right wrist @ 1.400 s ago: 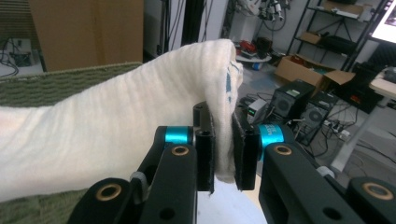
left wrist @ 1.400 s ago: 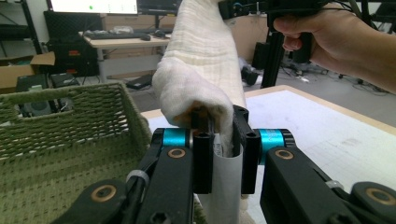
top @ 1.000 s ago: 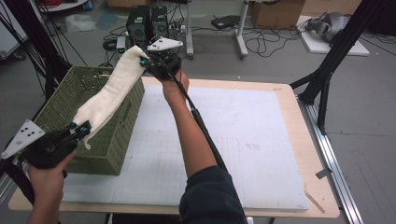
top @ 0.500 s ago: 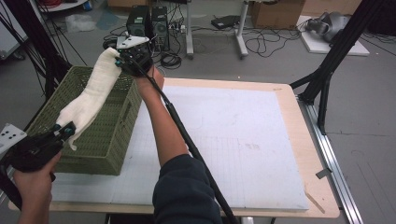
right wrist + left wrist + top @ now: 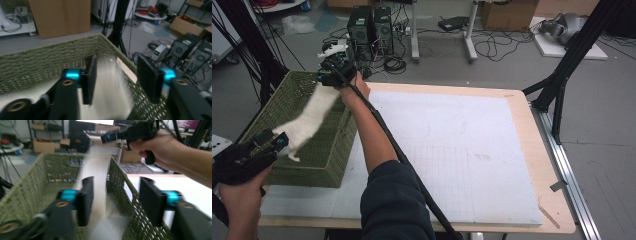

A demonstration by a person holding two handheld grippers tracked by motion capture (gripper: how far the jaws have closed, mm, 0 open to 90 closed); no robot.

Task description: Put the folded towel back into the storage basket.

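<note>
- High view: the white cloth (image 5: 309, 120) now sags blurred into the green basket (image 5: 329, 155) at the table's left edge — earlier it stretched taut above; the right gripper (image 5: 324, 78) has moved to the basket's far rim, the left gripper (image 5: 274, 142) by its near corner.
- Left gripper view: jaws wide; cloth (image 5: 96, 192) loose between them.
- Right gripper view: jaws wide — cloth (image 5: 110, 95) falling inside the basket (image 5: 37, 65).

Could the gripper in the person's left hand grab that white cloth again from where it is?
Probably yes. The white cloth hangs blurred over the green basket, its lower end right by the left gripper, whose jaws stand open with the cloth between them, nothing blocking.
</note>
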